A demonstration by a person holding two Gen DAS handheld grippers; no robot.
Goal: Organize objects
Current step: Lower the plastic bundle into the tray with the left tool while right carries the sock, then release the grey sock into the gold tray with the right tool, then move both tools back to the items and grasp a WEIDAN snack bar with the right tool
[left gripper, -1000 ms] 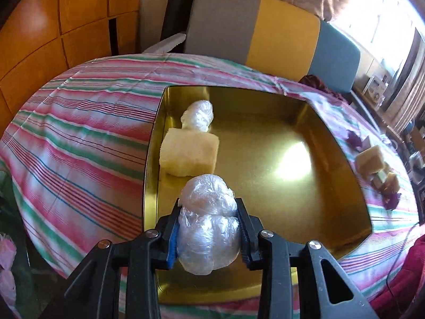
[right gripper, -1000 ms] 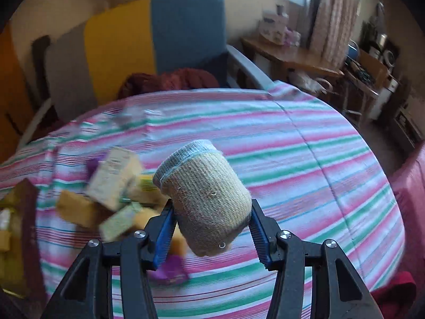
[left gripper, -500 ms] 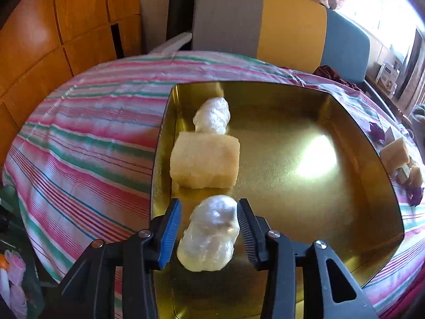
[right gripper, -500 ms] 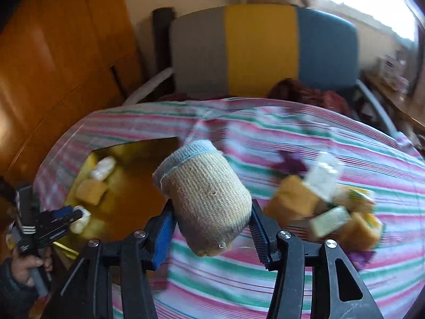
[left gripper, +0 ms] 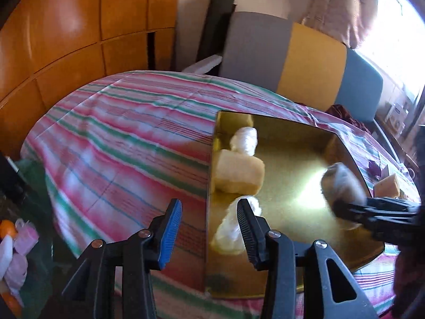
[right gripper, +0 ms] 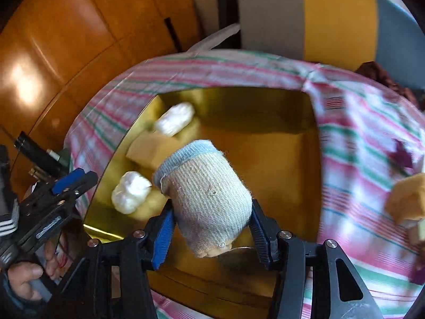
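Note:
A gold tray point(left gripper: 292, 138) point(right gripper: 265, 101) lies on the striped tablecloth. Along its left side lie a plastic-wrapped bundle point(left gripper: 245, 139) point(right gripper: 175, 118), a yellow sponge block point(left gripper: 239, 172) point(right gripper: 151, 147) and a second plastic-wrapped bundle point(left gripper: 231, 228) point(right gripper: 130, 191). My left gripper point(left gripper: 209, 228) is open and empty, just left of the tray's left rim; it shows in the right wrist view point(right gripper: 71, 183). My right gripper point(right gripper: 211, 227) is shut on a rolled beige sock with a blue cuff point(right gripper: 204, 194) above the tray; the sock shows blurred in the left wrist view point(left gripper: 342, 180).
Sponge blocks and purple pieces point(left gripper: 387, 183) point(right gripper: 409, 199) lie on the cloth right of the tray. A grey, yellow and blue chair point(left gripper: 305, 61) stands behind the table. Wooden panels point(left gripper: 66, 40) line the left wall. Pink and orange things point(left gripper: 13, 250) lie at lower left.
My left gripper opened, left the second wrapped bundle in the tray and drew back to the left. My right gripper carried the sock from the pile of objects over to the tray.

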